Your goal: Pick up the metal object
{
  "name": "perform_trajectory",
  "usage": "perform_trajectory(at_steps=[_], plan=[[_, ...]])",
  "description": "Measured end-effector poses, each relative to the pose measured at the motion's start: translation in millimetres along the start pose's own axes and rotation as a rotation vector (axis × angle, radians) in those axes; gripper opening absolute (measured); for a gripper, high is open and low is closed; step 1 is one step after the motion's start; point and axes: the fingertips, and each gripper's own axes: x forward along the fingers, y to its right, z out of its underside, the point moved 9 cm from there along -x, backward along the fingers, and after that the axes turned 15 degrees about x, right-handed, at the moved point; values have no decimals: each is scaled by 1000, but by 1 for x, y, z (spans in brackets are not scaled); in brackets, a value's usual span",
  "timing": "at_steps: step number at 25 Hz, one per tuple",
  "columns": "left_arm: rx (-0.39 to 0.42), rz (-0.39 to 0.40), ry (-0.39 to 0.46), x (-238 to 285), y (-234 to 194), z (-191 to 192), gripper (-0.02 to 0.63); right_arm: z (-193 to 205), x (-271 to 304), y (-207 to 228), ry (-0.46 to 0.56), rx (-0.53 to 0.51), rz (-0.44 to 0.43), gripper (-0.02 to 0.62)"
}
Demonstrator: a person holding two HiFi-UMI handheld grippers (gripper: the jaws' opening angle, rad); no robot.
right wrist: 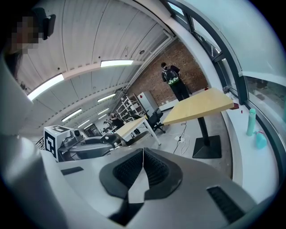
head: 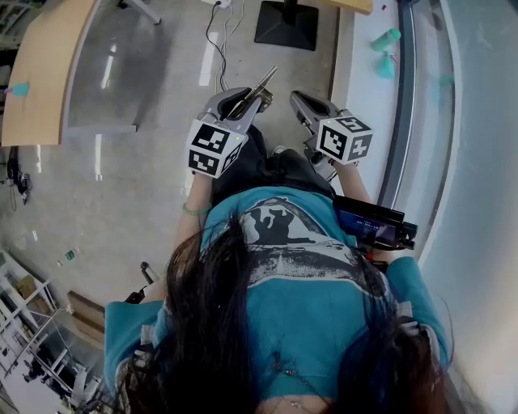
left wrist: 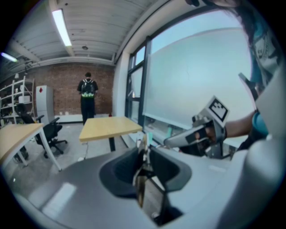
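Note:
My left gripper (head: 257, 99) is held up in front of the person's body, shut on a thin, flat metal object (head: 265, 79) whose tip sticks out past the jaws. In the left gripper view the metal object (left wrist: 150, 193) stands on edge between the dark pads (left wrist: 130, 172), gripped on both sides. My right gripper (head: 298, 99) hovers just to the right of it at the same height. Its jaws (right wrist: 143, 153) are shut together with nothing between them. Each gripper shows in the other's view: right gripper (left wrist: 200, 132), left gripper (right wrist: 87, 144).
Below is grey floor with cables (head: 217, 48) and a black table base (head: 286, 24). A wooden table (head: 44, 65) lies left. A window ledge on the right carries teal bottles (head: 386, 40). A person with a backpack (left wrist: 87, 96) stands far back, near office chairs (left wrist: 52, 134).

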Motion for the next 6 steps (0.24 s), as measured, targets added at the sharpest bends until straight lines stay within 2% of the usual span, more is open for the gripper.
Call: perform_trajectory(at_steps=[6], plan=[[-7,-8,-12,-3,1,1,89,3,-2,1,-4,6,7,18]])
